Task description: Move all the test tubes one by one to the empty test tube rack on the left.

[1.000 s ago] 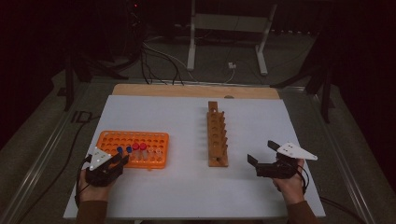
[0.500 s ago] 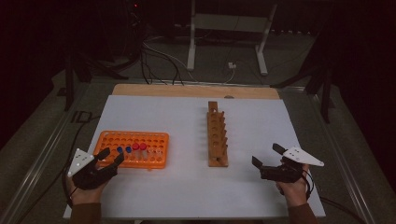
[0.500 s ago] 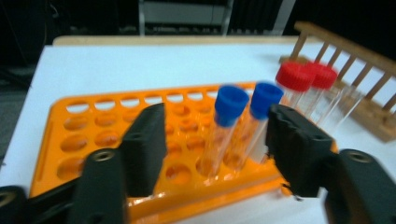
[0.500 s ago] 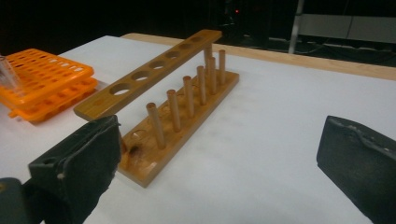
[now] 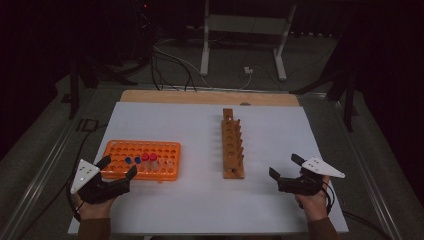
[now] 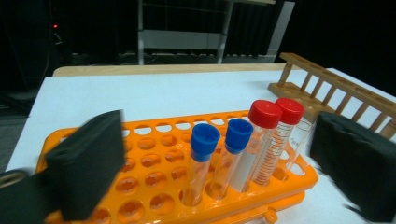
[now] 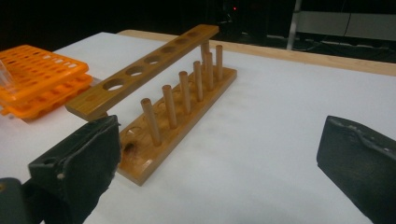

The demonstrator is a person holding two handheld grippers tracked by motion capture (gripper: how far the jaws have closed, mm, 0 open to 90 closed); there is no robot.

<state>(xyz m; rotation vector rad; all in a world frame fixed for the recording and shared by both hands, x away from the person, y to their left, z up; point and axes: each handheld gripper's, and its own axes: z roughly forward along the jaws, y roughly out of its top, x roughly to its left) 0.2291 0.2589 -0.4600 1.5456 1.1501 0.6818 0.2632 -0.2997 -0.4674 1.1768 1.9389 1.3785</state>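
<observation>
At the near end of the orange rack [image 5: 142, 160], four capped tubes [image 6: 243, 144] stand between my left tongs [image 5: 117, 167], just opened wide, empty. Closing crooked could tip them. Right tongs [image 5: 285, 167] gape empty beside the wooden rack [image 5: 233, 145].

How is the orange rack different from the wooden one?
The orange rack is plastic, low and flat, with many small holes, and holds capped tubes. The wooden rack is narrow, with one row of bigger holes plus pegs, and stands empty. Both rest on the white table.
</observation>
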